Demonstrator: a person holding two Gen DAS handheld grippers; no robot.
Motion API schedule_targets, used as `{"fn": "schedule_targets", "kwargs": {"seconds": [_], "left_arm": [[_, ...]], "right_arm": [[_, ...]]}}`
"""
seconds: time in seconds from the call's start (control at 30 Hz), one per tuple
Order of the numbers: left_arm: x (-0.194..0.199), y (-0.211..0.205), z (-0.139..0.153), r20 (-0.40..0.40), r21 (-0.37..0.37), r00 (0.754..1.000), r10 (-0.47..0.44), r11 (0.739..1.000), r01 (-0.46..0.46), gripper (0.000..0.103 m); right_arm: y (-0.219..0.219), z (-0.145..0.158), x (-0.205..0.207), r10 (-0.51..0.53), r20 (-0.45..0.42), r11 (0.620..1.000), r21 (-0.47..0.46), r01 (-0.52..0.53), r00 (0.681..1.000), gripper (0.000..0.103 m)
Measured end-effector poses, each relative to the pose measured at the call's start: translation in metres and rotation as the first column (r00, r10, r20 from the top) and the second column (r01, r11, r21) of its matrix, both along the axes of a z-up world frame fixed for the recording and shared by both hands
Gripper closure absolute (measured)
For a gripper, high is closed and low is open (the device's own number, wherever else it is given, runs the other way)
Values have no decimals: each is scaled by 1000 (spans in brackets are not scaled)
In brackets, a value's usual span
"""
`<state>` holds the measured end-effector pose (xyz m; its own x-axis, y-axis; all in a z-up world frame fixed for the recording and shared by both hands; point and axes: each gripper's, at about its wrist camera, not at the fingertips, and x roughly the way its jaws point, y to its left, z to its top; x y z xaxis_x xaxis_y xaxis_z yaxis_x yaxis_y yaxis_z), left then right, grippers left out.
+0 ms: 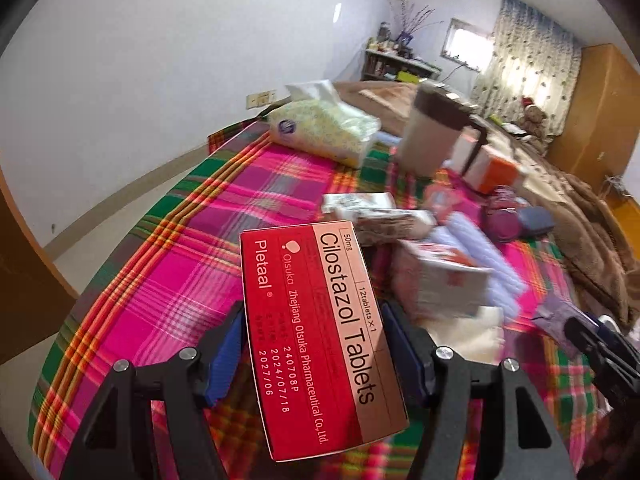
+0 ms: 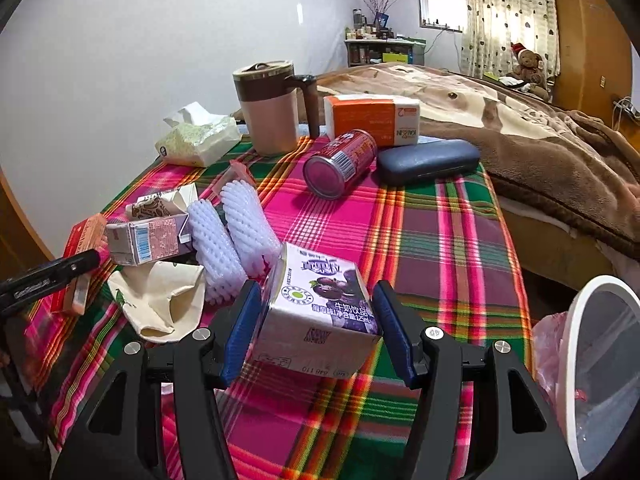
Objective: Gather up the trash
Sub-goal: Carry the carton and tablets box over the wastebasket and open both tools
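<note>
My left gripper (image 1: 312,336) is shut on a red Cilostazol tablet box (image 1: 316,332) and holds it above the plaid table; the box also shows at the left of the right wrist view (image 2: 82,264). My right gripper (image 2: 318,320) is shut on a purple-and-white milk carton (image 2: 320,304), tilted just above the tablecloth. On the table lie another small carton (image 2: 148,240), white foam fruit nets (image 2: 232,236), a crumpled paper cup (image 2: 160,300) and a red can on its side (image 2: 340,164). A white-rimmed trash bin with a bag (image 2: 592,368) stands at the right.
A lidded mug (image 2: 272,108), a tissue pack (image 2: 196,140), an orange tissue pack (image 2: 372,118) and a dark glasses case (image 2: 428,162) stand on the plaid tablecloth (image 2: 440,248). A bed with a brown blanket (image 2: 540,144) lies beyond the table.
</note>
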<state>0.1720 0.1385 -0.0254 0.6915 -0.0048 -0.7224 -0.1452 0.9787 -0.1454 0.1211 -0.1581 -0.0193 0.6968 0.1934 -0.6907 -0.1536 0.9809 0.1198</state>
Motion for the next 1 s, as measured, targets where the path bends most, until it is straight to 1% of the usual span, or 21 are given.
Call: {"fn": "schedule_targets", "kwargs": {"seconds": [0.17, 0.3, 0.47, 0.57, 0.73, 0.87, 0.97, 1.0], "left_arm": [[-18, -25, 17, 40, -16, 996, -77, 997, 77, 36], [-32, -49, 28, 67, -9, 989, -135, 991, 136, 36], [-43, -75, 37, 81, -5, 977, -195, 981, 196, 36], [-49, -97, 41, 91, 3, 964, -249, 968, 250, 36], [-51, -126, 44, 99, -13, 944, -315, 948, 318, 36], [-54, -156, 47, 104, -16, 921, -376, 925, 380, 36], [-55, -180, 50, 110, -19, 899, -423, 904, 428, 36], [-55, -191, 52, 113, -20, 888, -445, 893, 450, 36]], "right_arm": [[-12, 6, -10, -12, 16, 1000, 6, 12, 1000, 44], [-25, 10, -23, -25, 31, 1000, 12, 25, 999, 44], [-41, 16, -35, -52, 47, 998, 29, 51, 997, 44], [-54, 19, -44, -77, 61, 997, 36, 75, 995, 44], [-80, 25, -57, -133, 79, 991, 38, 130, 988, 44], [-100, 27, -67, -176, 88, 984, 30, 174, 980, 44], [-114, 29, -72, -206, 91, 979, 26, 204, 974, 44], [-120, 29, -73, -219, 91, 976, 24, 218, 972, 44]]}}
